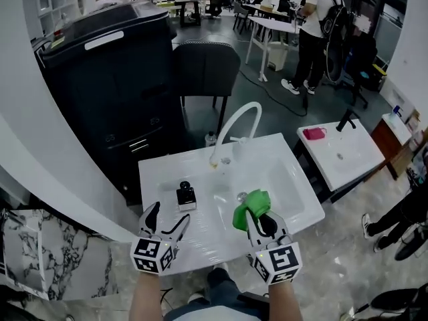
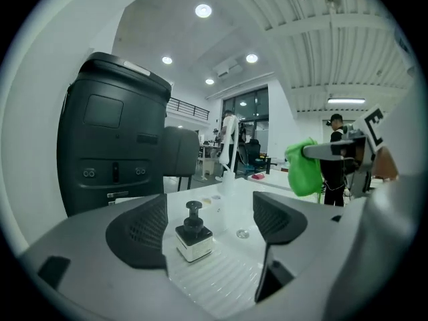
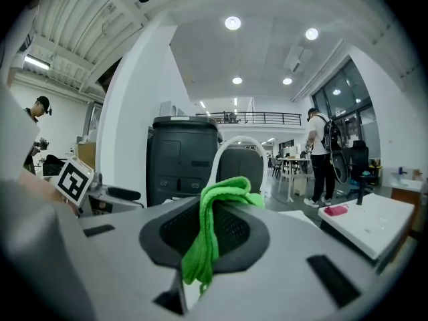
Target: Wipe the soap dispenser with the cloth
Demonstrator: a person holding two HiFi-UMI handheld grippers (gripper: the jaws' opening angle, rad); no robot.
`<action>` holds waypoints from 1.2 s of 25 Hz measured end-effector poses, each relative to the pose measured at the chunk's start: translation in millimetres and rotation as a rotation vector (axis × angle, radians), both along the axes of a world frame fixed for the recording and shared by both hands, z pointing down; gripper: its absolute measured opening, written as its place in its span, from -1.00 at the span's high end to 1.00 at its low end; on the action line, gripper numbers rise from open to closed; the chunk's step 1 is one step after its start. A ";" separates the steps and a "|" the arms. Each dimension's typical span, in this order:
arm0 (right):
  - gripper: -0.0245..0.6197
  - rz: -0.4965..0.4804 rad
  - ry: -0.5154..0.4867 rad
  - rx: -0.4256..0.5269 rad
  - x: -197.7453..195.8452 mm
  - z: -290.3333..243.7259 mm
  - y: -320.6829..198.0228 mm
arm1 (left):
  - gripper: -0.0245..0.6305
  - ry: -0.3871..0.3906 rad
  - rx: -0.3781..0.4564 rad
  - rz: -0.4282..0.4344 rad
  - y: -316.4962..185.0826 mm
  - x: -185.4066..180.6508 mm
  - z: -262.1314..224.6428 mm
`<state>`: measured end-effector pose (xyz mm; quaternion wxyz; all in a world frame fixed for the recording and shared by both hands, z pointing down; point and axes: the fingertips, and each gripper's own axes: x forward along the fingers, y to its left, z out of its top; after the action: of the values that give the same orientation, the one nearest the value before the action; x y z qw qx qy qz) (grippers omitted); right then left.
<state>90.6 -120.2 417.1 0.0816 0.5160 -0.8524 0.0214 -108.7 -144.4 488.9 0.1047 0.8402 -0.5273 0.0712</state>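
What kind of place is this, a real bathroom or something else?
Likely an open lab or office hall, not a bathroom: the sink with its faucet stands free on the floor, a second sink sits beside it, and desks and a standing person fill the space behind.

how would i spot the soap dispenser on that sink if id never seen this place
Find the white washbasin counter with the tall curved white faucet. On its flat part left of the bowl stands a small squat soap dispenser. It has a white square body and a black pump top, the only dark thing on that white surface.
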 end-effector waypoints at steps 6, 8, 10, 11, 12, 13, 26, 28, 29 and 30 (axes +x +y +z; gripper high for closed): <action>0.77 -0.076 -0.024 -0.071 9.0 21.9 -41.2 | -0.25 -0.021 -0.066 -0.010 -33.2 3.6 44.2; 0.77 -0.104 -0.024 -0.091 8.1 29.9 -50.6 | -0.25 -0.042 -0.083 -0.012 -42.1 5.4 54.0; 0.78 -0.135 -0.022 -0.108 6.3 35.7 -59.2 | -0.25 -0.059 -0.094 -0.009 -52.3 10.4 61.4; 0.77 -0.152 -0.022 -0.117 5.1 38.1 -62.9 | -0.25 -0.066 -0.099 -0.009 -57.9 13.6 64.6; 0.78 -0.169 -0.021 -0.126 3.6 40.5 -66.0 | -0.25 -0.075 -0.104 -0.010 -63.3 16.7 67.6; 0.77 -0.187 -0.018 -0.135 2.1 42.8 -68.5 | -0.25 -0.084 -0.110 -0.012 -68.3 19.7 70.6; 0.77 -0.212 0.002 -0.236 4.8 74.7 -82.3 | 0.44 -0.069 -0.058 -0.073 -113.6 25.6 90.8; 0.77 -0.201 0.011 -0.248 5.4 78.6 -81.0 | 0.59 -0.055 -0.028 -0.089 -115.7 21.3 88.6; 0.77 -0.195 0.016 -0.253 5.8 80.3 -80.5 | 0.59 -0.050 -0.019 -0.083 -116.2 21.0 87.6; 0.77 -0.188 0.022 -0.257 6.1 81.7 -79.9 | 0.59 -0.047 -0.013 -0.071 -116.2 21.5 87.0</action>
<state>96.8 -200.1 498.9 0.1579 0.4194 -0.8863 0.1172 -87.3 -260.6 575.9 0.0999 0.8183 -0.5588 0.0906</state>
